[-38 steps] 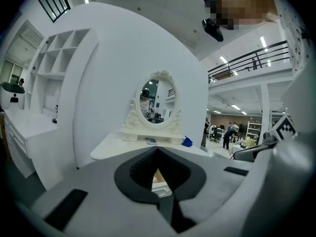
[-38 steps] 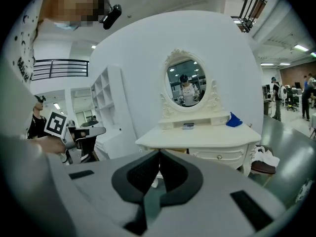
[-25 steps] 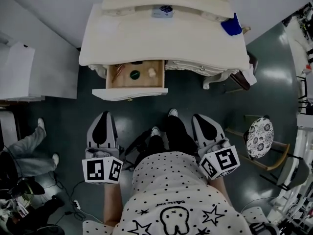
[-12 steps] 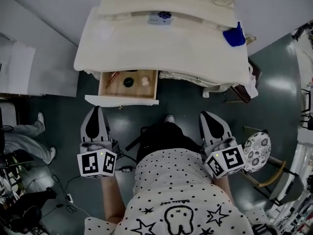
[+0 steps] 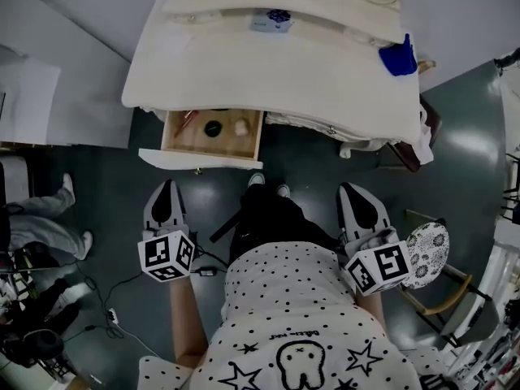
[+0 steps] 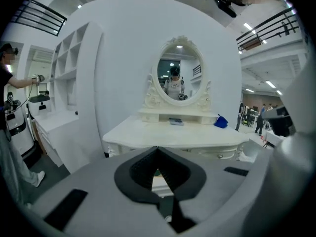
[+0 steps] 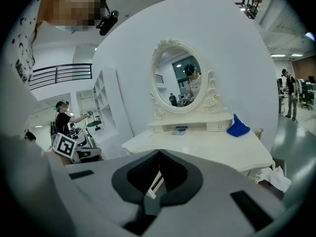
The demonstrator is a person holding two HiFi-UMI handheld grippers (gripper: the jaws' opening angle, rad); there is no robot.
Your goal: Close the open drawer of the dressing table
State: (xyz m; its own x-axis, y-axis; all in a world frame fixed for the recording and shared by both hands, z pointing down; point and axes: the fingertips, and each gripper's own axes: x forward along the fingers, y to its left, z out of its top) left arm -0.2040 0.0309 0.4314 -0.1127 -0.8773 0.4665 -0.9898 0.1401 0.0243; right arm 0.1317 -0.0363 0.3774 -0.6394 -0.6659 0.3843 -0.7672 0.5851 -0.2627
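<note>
The cream dressing table [image 5: 268, 71] stands ahead, its left drawer [image 5: 199, 159] pulled out. Inside lie a dark round thing [image 5: 213, 128], a pale lump [image 5: 241, 127] and a reddish stick. My left gripper [image 5: 166, 185] is shut and empty, held just short of the drawer front and a little to its left. In the left gripper view its jaws [image 6: 157, 148] meet below the table's edge [image 6: 173, 142]. My right gripper [image 5: 356, 187] is shut and empty too, off to the right of the drawer. Its tips [image 7: 159, 152] point at the table [image 7: 207, 147].
A blue cloth [image 5: 398, 59] and a small box [image 5: 268, 21] lie on the table top, under an oval mirror [image 6: 178, 75]. A chair with a patterned round seat [image 5: 429, 242] stands at my right. At the left are white shelving [image 5: 24, 104], another person's legs [image 5: 41, 226] and floor cables [image 5: 122, 299].
My left gripper has sunk lower and sits closer to the drawer front. The right gripper has shifted to the right. The drawer stands open as before.
</note>
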